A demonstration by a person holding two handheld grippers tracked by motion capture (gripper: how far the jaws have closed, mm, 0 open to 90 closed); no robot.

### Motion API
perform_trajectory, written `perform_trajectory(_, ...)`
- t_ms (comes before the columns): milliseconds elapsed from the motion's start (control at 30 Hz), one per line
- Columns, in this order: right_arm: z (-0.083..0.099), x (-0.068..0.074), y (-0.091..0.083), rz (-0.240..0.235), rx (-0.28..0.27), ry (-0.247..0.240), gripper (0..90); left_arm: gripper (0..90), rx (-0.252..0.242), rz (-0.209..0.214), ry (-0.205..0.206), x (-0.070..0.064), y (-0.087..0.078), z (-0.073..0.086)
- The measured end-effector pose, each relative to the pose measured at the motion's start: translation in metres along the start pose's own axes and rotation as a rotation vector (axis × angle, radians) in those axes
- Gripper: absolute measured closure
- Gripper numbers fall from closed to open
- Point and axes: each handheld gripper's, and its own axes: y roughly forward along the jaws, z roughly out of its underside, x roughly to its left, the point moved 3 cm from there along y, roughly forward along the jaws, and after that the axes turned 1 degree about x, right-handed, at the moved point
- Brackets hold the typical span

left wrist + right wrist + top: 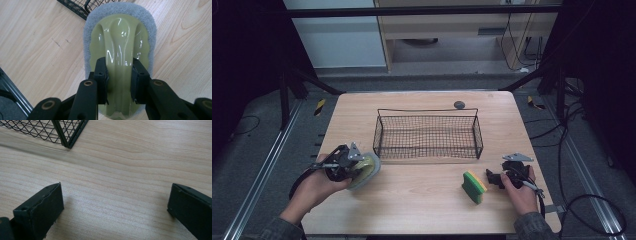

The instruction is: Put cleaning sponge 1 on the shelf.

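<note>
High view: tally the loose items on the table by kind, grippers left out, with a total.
Scrubber with handle, held in the left gripper: 1
Sponge, green and yellow: 1
Wire basket: 1
Small dark round thing at the far edge: 1
Total: 4

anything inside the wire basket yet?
The wire basket looks empty; table wood shows through its mesh. The scrubber is clamped in the left gripper outside it.
</note>
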Motion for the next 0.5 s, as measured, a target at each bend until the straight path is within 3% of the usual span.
perform_trajectory(167,0.0,0.0,0.0,-0.002,0.0,-0.002,0.5,70.6,-0.018,-0.044,0.043,-0.001,-0.006,-0.005)
perform_trajectory(233,0.0,0.0,0.0,-0.002,0.001,-0.004,0.5,70.6,-0.036,-0.087,0.068,0.0,-0.012,-0.011)
perform_trajectory(500,0.0,0.0,-0.001,-0.006,0.0,0.002,0.5,70.6,-0.066,-0.128,0.11,0.005,-0.028,-0.028)
